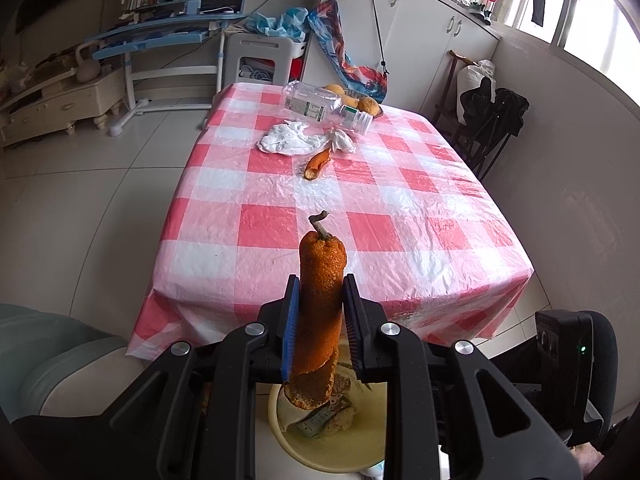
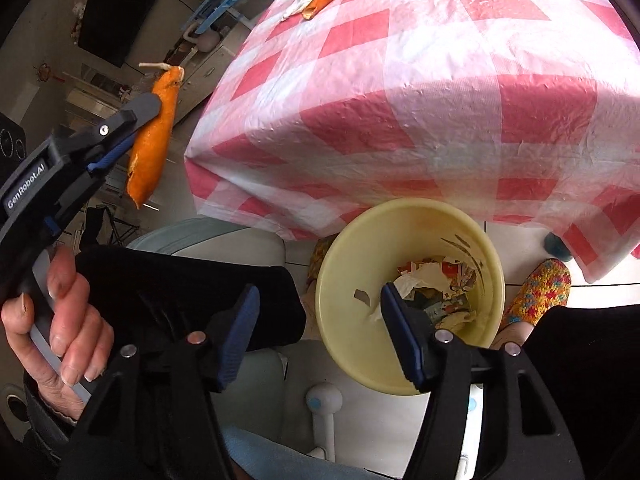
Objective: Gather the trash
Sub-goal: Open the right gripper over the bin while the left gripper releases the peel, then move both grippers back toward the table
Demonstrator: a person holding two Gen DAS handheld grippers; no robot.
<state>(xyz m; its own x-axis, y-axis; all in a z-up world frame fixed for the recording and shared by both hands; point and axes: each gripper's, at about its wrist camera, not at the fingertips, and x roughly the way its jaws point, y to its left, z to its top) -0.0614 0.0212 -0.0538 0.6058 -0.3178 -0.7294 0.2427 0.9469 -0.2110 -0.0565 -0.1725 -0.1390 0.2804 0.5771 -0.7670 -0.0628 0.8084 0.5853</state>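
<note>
orange peel pinched in the left gripper over the bin, ready to drop; right gripper wide, empty.

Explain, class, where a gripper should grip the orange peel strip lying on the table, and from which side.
Grip the peel strip across its narrow middle, coming down from above. It lies flat on the tablecloth as a long thin curl, so jaws set crosswise to its length would likely span it. A tissue lies at its far end, so stay clear of that end.

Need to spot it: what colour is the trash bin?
Pale yellow bin, clearest in the right wrist view.
</note>
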